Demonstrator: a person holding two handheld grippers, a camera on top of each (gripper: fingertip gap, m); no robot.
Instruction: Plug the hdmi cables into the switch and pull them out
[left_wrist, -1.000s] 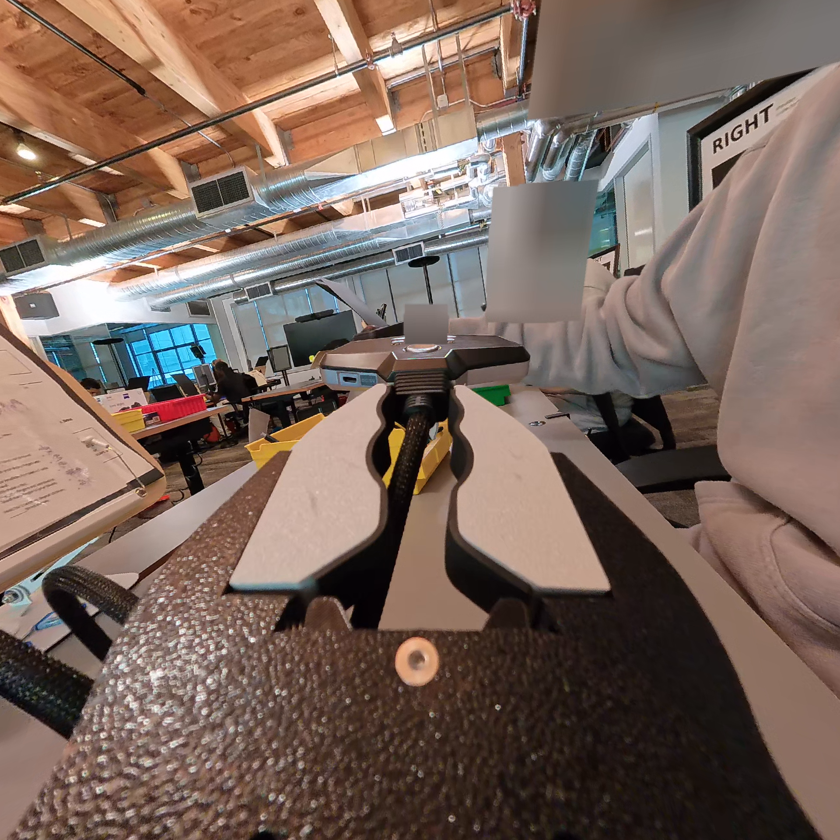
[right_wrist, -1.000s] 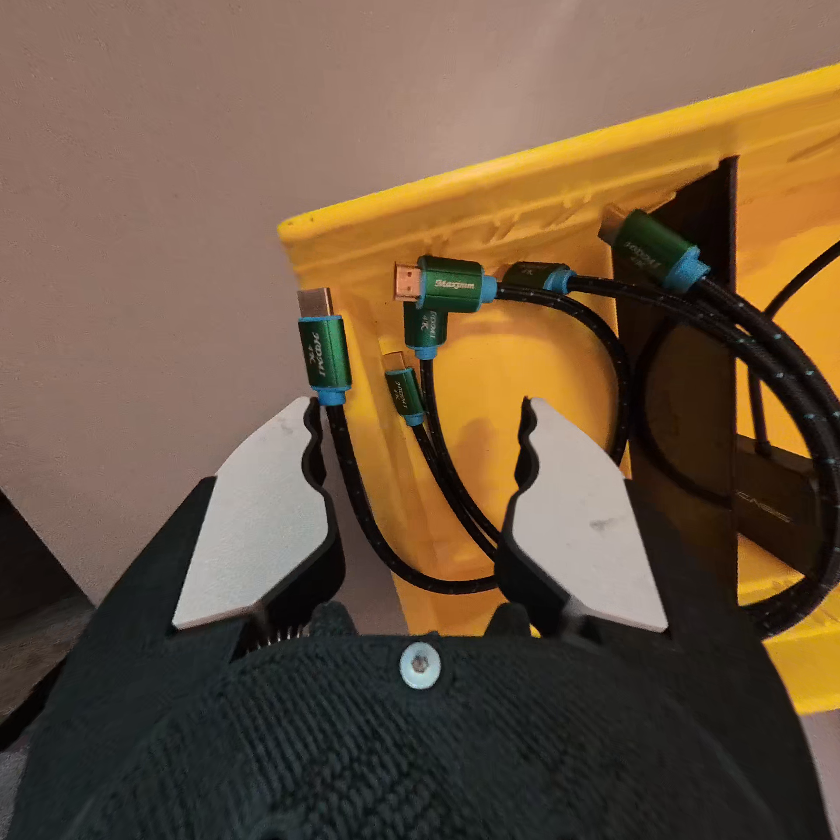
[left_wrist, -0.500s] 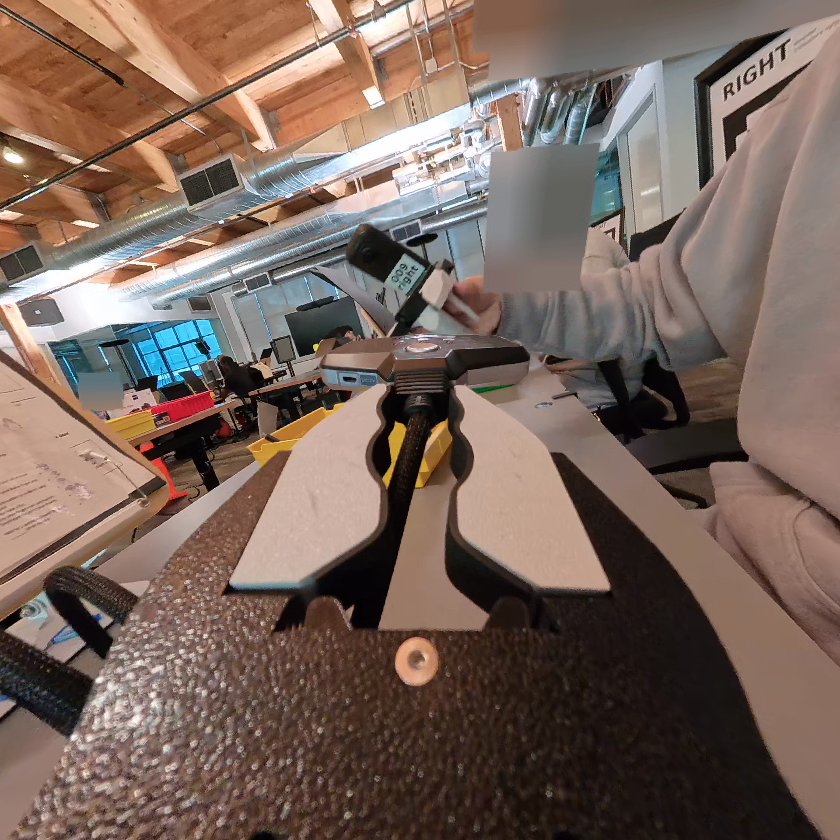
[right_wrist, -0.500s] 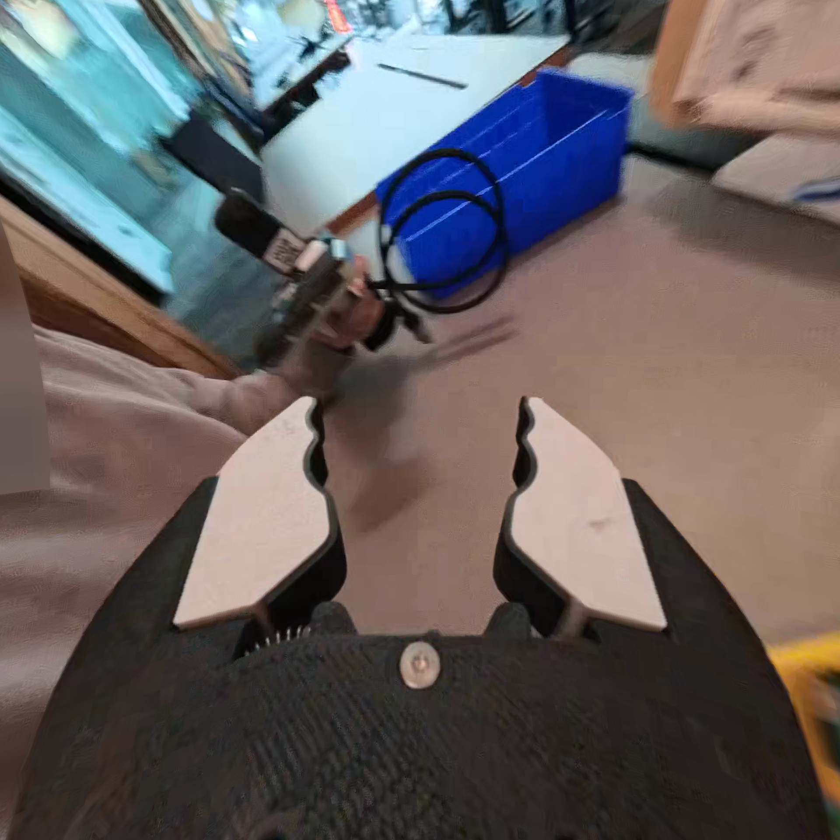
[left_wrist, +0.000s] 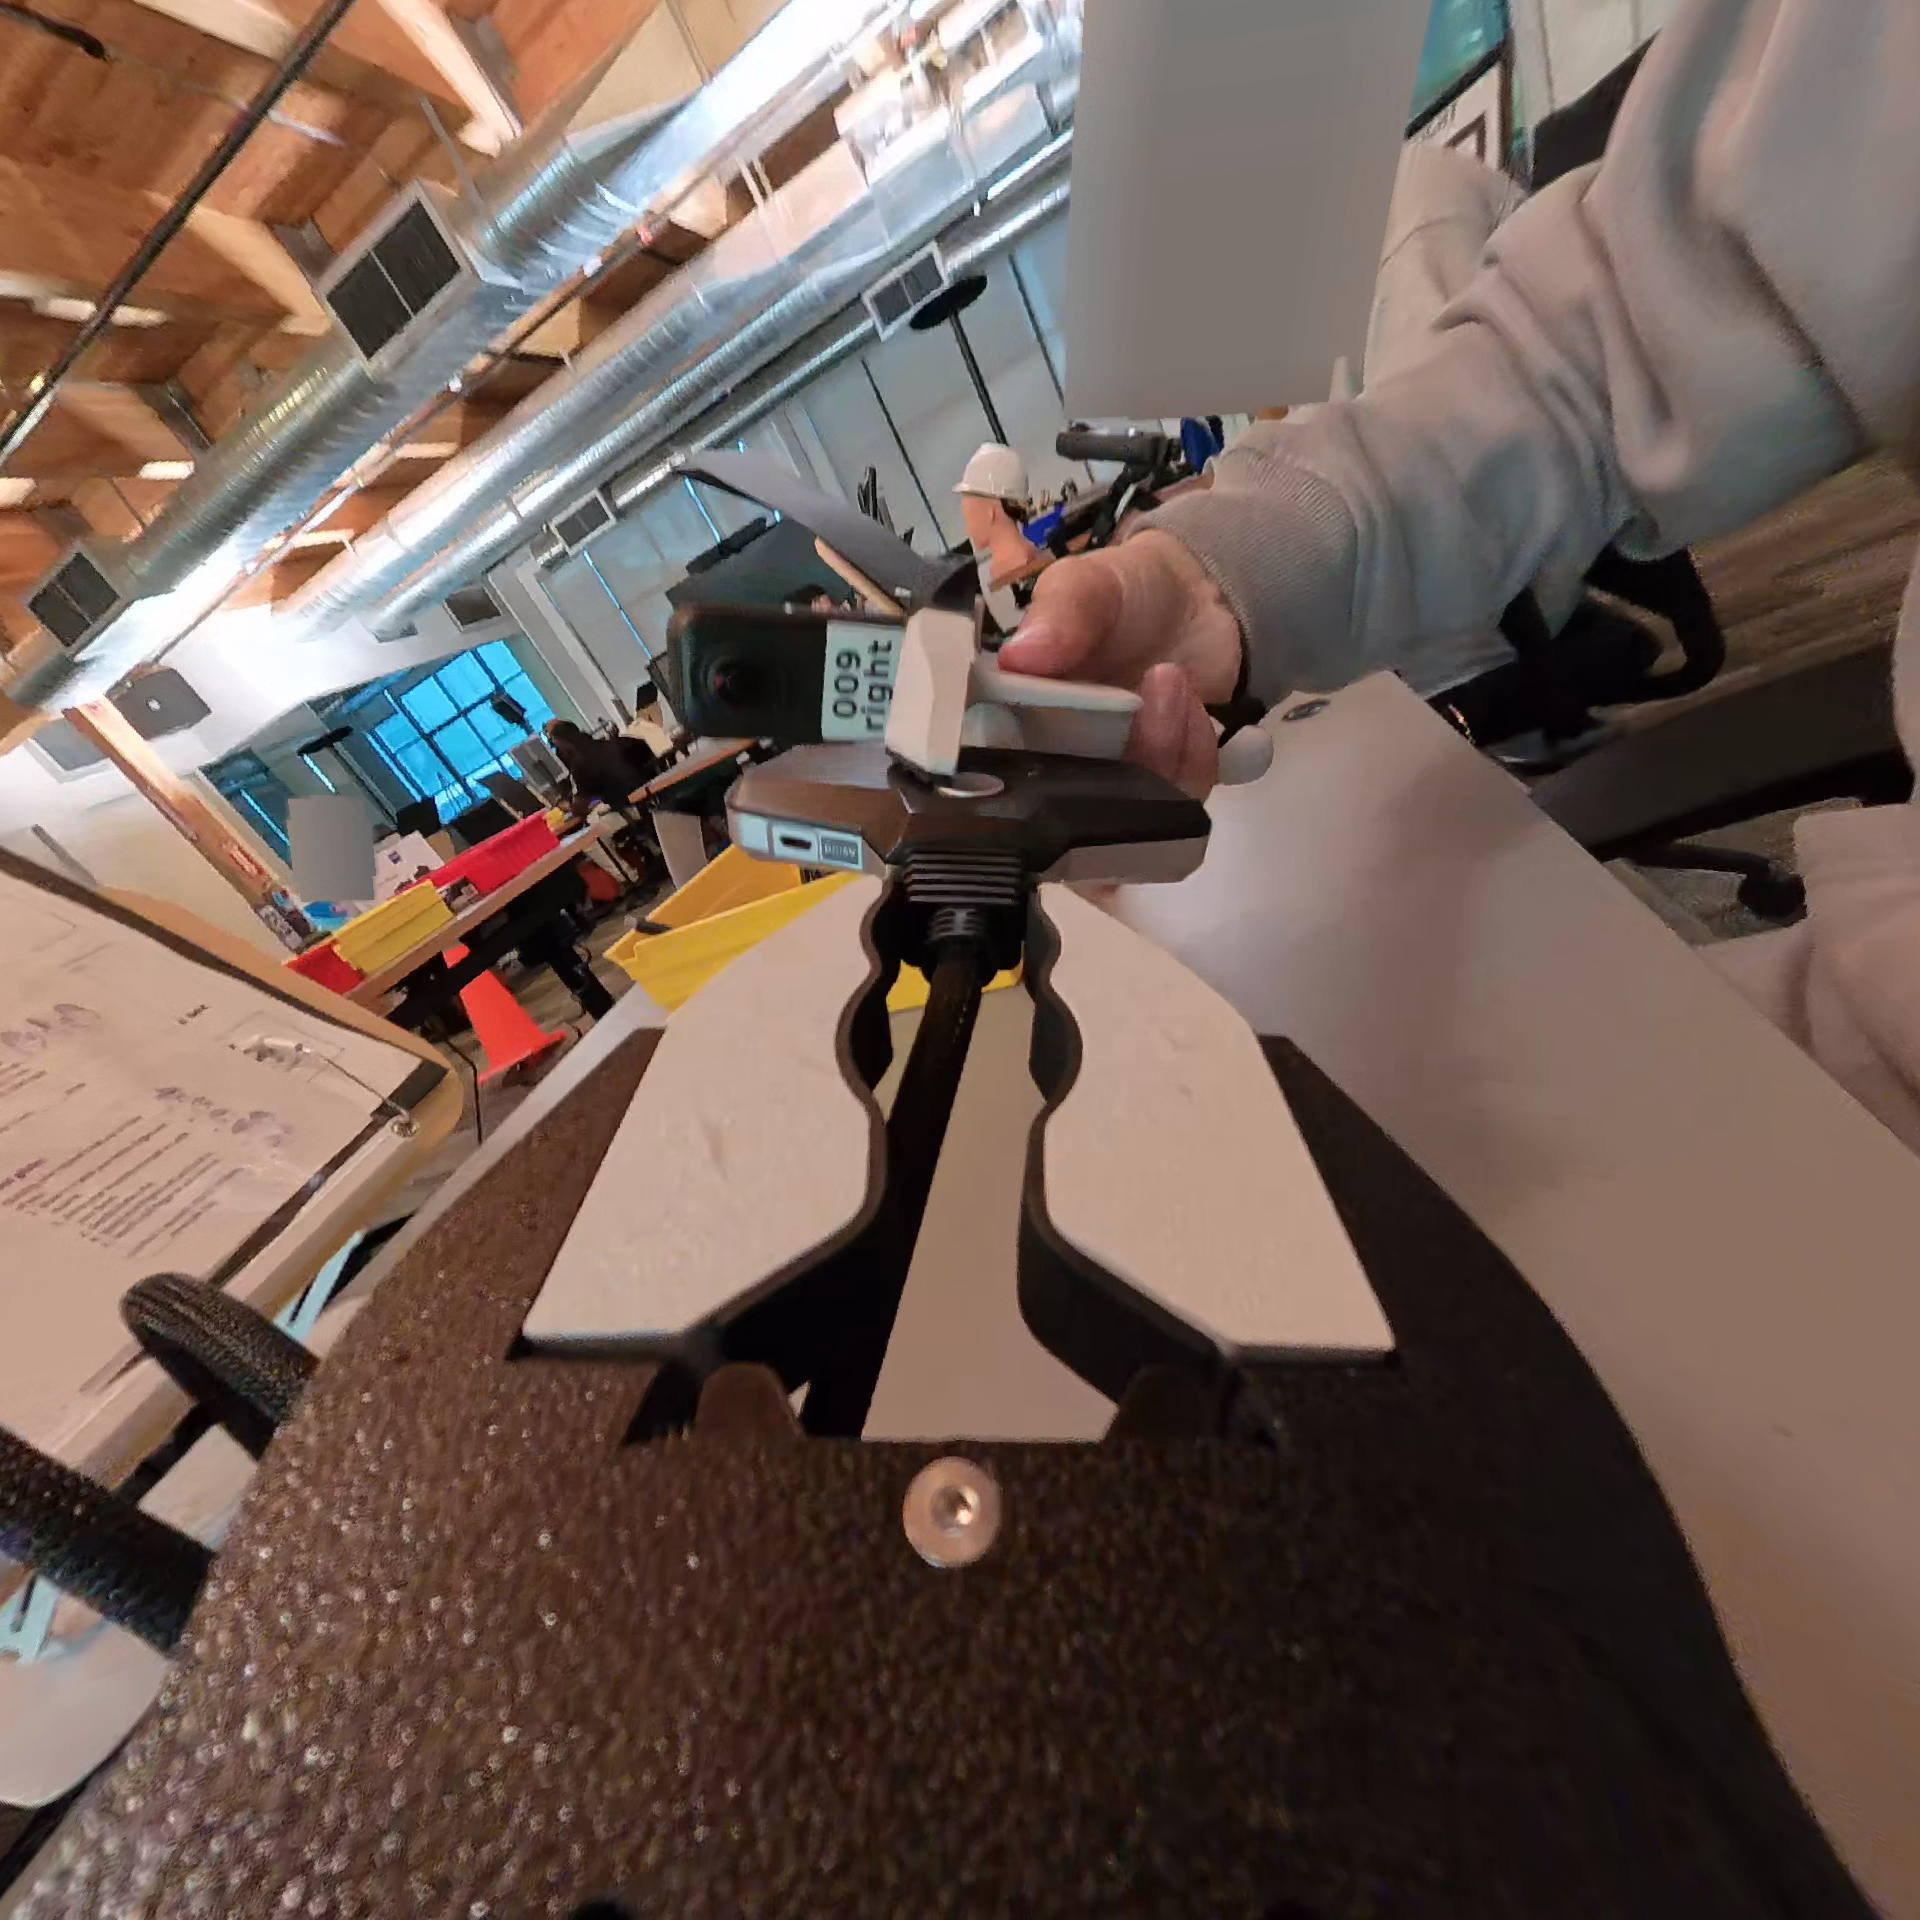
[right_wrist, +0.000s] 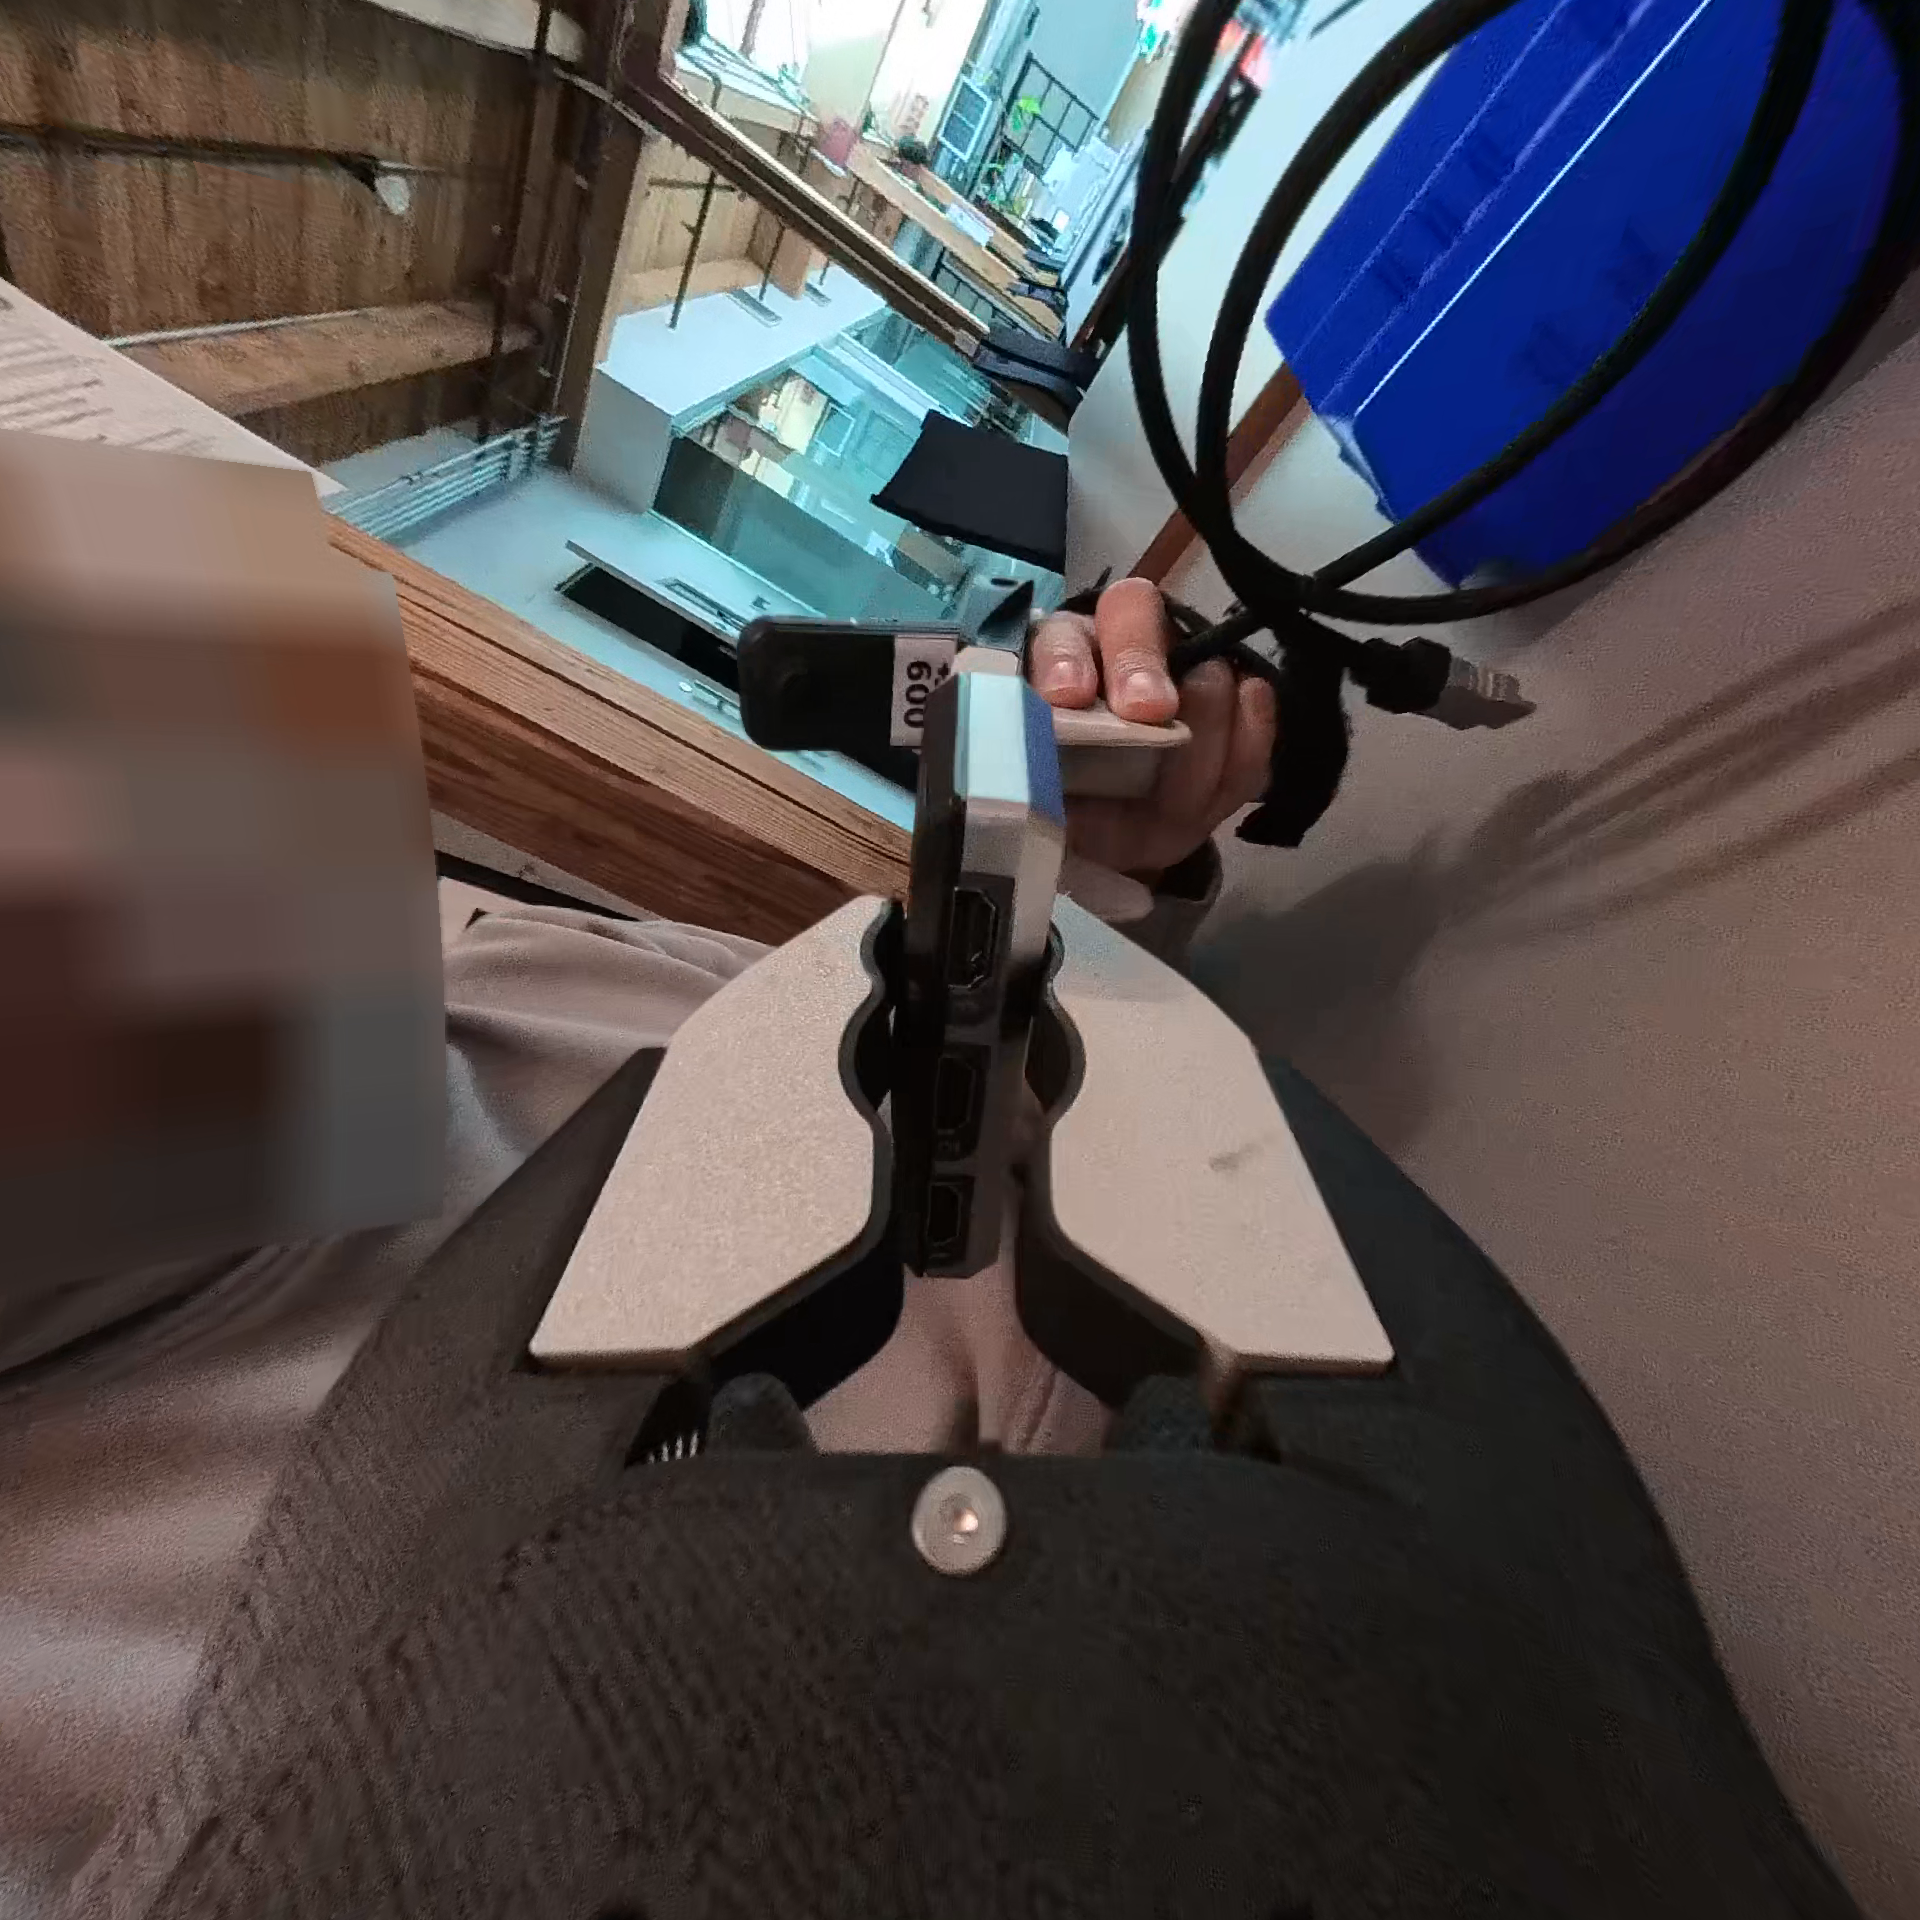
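In the left wrist view my left gripper is shut on the ribbed plug of a black braided cable that goes into the dark HDMI switch. The right gripper with its camera sits just behind and over the switch, in a person's hand. In the right wrist view my right gripper is shut on the switch, held on edge, with three empty ports facing me. Beyond it, a hand holds the left gripper, with looped black cable and a loose plug.
A board with papers stands at the left. Yellow bins lie past the switch on the grey table. A blue bin stands at the far side. The person's grey sleeve fills the right.
My right gripper left the yellow bin of cables, swung across the table and closed on the switch. My left gripper stayed shut on the cable plug and tilted.
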